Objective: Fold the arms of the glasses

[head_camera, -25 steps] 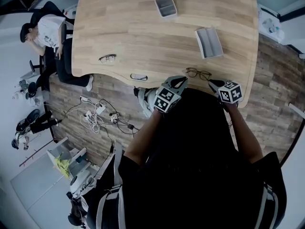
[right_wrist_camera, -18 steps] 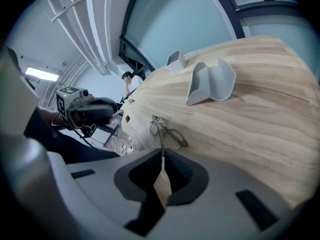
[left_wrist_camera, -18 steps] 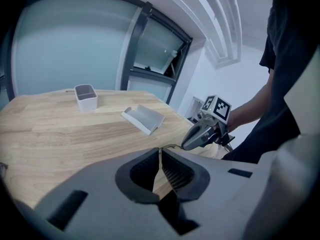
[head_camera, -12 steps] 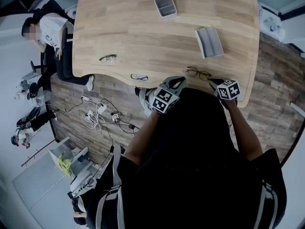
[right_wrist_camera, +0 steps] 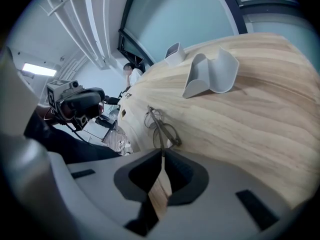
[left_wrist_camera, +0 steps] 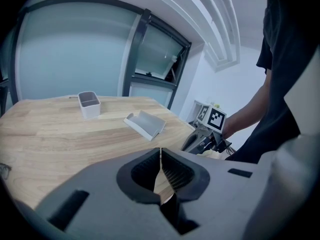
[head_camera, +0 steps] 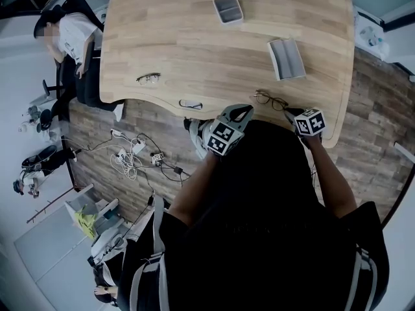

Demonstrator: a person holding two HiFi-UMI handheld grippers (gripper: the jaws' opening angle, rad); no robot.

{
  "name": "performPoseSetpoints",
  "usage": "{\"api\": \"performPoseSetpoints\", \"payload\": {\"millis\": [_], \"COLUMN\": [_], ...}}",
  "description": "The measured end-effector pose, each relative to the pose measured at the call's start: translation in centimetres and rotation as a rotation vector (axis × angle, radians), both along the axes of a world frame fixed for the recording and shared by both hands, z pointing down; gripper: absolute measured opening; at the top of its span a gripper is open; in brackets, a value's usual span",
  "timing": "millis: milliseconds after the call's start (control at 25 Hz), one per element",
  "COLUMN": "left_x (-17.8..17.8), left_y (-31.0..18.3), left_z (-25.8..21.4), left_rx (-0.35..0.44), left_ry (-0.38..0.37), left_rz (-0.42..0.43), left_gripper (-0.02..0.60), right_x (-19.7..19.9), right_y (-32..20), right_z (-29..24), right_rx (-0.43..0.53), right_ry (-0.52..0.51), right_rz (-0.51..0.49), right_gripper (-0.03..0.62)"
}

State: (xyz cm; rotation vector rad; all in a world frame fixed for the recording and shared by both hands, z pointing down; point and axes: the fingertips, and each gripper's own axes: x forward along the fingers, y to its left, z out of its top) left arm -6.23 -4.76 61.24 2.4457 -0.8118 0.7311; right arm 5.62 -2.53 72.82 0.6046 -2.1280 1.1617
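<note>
**Reporter:** What did the right claw (right_wrist_camera: 161, 153) have hold of?

**Photographer:** Its jaws were pressed together. The tip of one arm of the glasses (right_wrist_camera: 161, 126) ran straight into the seam between them and appeared to be pinched there. That arm stood out from the frame, unfolded. The frame itself lay flat on the wooden table (right_wrist_camera: 260, 129), just ahead of the claw and close to the near edge.

**Reporter:** And the left claw (left_wrist_camera: 160, 150)?

**Photographer:** It was closed too, with its tips meeting. Only bare wood showed through the small gap behind them, so it held nothing. In the head view it sat at the table's near edge, to the left of the glasses and apart from them. Both claws were pointed in over the tabletop.

**Reporter:** What lay farther out?

**Photographer:** An open gray case (head_camera: 284, 58) lay beyond the glasses, toward the middle of the table. A small gray box (head_camera: 227, 8) stood well past it, near the far edge. A second pair of glasses (head_camera: 147, 79) rested on the left side of the table, well apart from the first. A seated person (head_camera: 68, 37) was at the table's far left corner.
</note>
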Motion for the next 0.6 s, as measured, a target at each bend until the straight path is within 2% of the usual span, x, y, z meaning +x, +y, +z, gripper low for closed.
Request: {"api": "performPoseSetpoints", "payload": {"millis": [200,480,560,600], "left_x": [0.0,-0.1,0.0,0.0], "left_y": [-0.1,-0.7,-0.6,-0.6], "left_z": [-0.4,-1.0,-0.9,-1.0], "left_rx": [0.004,0.017,0.014,0.017], "left_ry": [0.026,0.065,0.079,0.081], "left_rz": [-0.023,-0.051,-0.059,-0.061], "left_gripper": [0.020,0.020,0.020,0.020], "right_x": [-0.3,0.5,1.0,1.1], "right_y": [0.3,0.4,0.4,0.4], "right_z": [0.2,-1.3,-2.1,-2.7], "right_rx": [-0.003,0.058,0.071,0.085], "right_ry": [-0.017,-0.008,-0.016,-0.023], "right_rz": [-0.002,0.011,0.035,0.043], "right_gripper": [0.040,0.044,0.100,0.106]}}
